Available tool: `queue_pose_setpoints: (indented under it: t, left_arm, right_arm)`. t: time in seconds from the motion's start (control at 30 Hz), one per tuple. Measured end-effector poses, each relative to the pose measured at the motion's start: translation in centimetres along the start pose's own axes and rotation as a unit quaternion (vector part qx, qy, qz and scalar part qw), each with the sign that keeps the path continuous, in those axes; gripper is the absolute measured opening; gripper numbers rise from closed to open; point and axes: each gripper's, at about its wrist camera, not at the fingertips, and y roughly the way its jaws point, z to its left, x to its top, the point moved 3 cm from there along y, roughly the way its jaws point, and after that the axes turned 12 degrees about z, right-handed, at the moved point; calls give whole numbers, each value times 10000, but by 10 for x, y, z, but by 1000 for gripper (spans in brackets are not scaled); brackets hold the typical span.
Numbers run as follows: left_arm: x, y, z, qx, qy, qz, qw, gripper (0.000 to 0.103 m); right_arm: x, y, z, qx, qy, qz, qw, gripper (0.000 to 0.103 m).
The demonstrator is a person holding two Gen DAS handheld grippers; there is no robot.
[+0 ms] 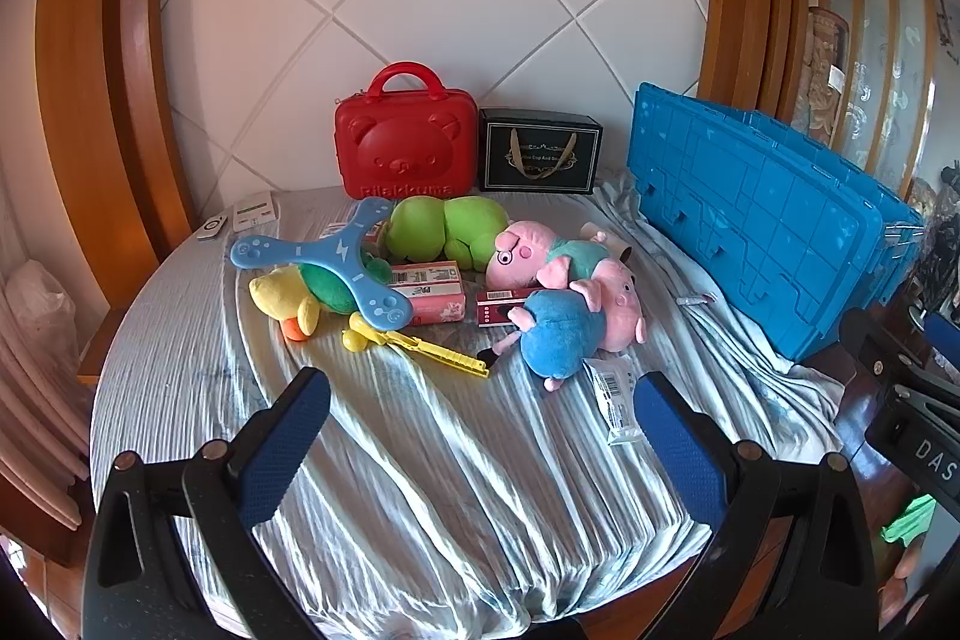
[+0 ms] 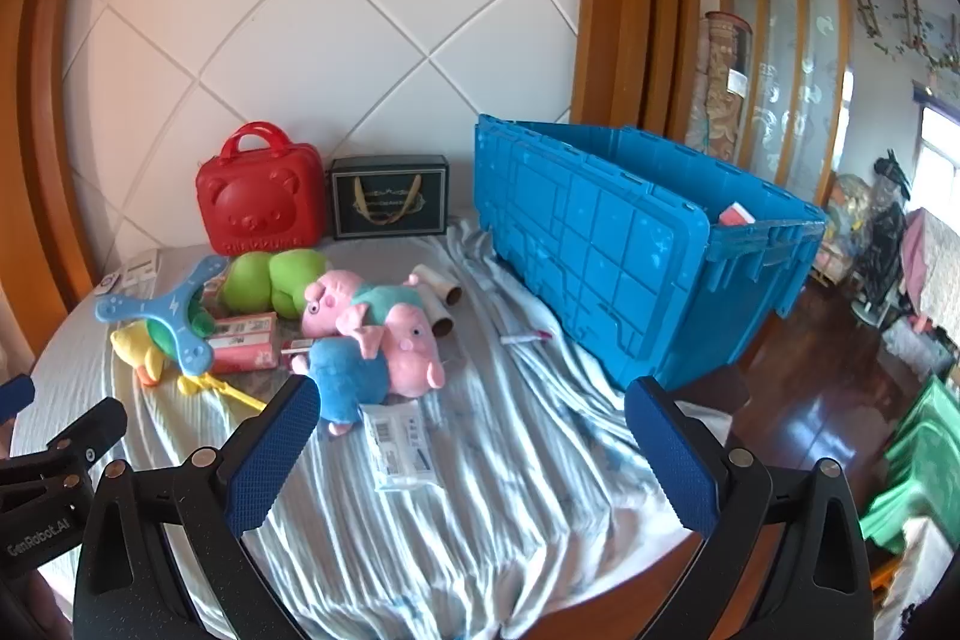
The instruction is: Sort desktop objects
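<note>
White quilted wall panels with wooden frames stand behind a round table (image 1: 180, 340) covered with a wrinkled pale blue cloth (image 1: 456, 460). At the back of the table, a red bear-face case (image 1: 405, 142) stands upright, and a black gift box (image 1: 540, 151) is just beside it on the right. On the right side of the table a big blue crate (image 2: 630, 250) stands with its lid hanging open toward the toys; something pink shows inside.

In the middle lies a heap of toys: a blue three-arm boomerang (image 1: 336, 262) rests on top of a yellow and green plush duck (image 1: 300, 298), a green plush (image 1: 444, 229) lies behind, and two pink pig plushes (image 1: 570, 292) lie touching each other. A pink carton (image 1: 429, 289) sits between the duck and the pigs. A yellow plastic clip (image 1: 414, 343) lies in front of the duck, and a clear packet with barcode (image 2: 399, 445) lies in front of the pigs. Two cardboard tubes (image 2: 441, 301) and a pen (image 2: 525, 338) lie near the crate.

The left gripper (image 1: 480, 436) hovers above the near cloth, its blue fingers (image 1: 288, 454) spread wide, holding nothing. The right gripper (image 2: 474, 445) is also wide open and empty, above the packet.
</note>
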Motion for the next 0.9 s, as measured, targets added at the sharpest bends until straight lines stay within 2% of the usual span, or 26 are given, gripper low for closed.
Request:
queue_pose_setpoints:
  t: [0.9]
  left_arm:
    - [1, 2, 2, 37, -6, 75, 10000, 103]
  right_arm:
    - [-2, 5, 3, 16, -5, 125, 9999, 103]
